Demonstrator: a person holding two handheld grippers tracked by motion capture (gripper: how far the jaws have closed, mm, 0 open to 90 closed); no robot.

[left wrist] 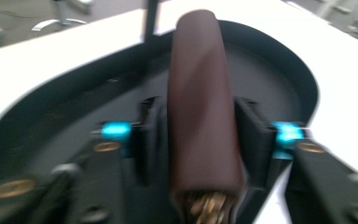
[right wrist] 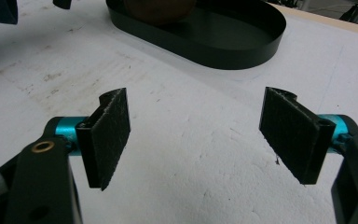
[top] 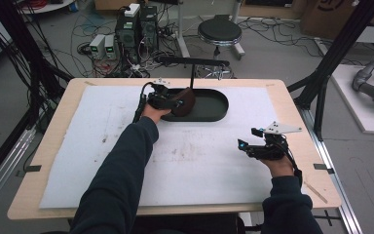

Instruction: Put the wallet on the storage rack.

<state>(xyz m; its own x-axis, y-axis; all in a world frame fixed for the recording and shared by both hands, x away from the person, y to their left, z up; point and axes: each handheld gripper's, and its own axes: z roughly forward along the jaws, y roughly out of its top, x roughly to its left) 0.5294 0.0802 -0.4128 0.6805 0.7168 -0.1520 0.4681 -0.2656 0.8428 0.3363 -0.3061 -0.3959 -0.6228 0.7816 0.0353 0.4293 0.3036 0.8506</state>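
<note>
We have the left gripper (left wrist: 200, 140) pinching a brown rolled pouch (left wrist: 203, 107), its two black jaws pressed against the roll's flanks, and we're holding it just above the left end of the dark oval tray (top: 214, 108). Gripped mid-length like that, the roll sits balanced and level, which we judge suits lowering it flat into the tray. It looks like smooth leather or leatherette, a tight cylinder with something pale and bristly at its near end. The tray is matte black, low-walled, with rounded ends. Over on our right, the right gripper (right wrist: 198, 135) rests spread wide and empty above the white foam mat (top: 199, 161), its pads rough and felt-like, apparently waiting clear.
</note>
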